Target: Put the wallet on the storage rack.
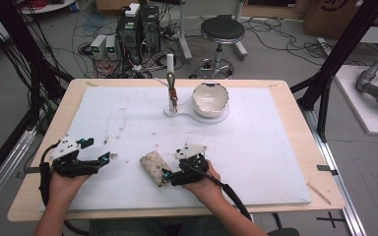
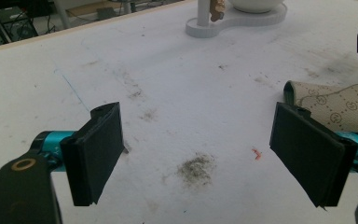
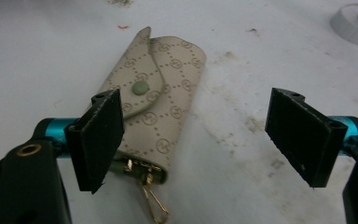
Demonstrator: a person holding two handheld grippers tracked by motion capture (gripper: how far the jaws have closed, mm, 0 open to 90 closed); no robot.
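Right gripper view: the beige key pouch (image 3: 156, 98) is seen lying flat on the white mat (image 3: 261, 56), its snapped flap facing up and a gold clasp (image 3: 151, 198) trailing from the near end. The right gripper (image 3: 200, 140) is held with its jaws wide apart and nothing between them; the left-hand jaw in this view sits just over the pouch's near corner, while the other stands over bare mat. In the high view the pouch (image 1: 153, 166) is placed near the front edge of the mat, about midway along it, just beside the right gripper (image 1: 170, 175). The left gripper (image 1: 106, 158) is likewise spread open and empty, nearer the front left corner.

For a sound grip, the right gripper would best be shifted sideways until the pouch is centred between the jaws, then lowered and closed across its narrow width, clear of the loose clasp. The stand (image 1: 170, 81) and bowl (image 1: 210, 98) at the far edge are well apart.
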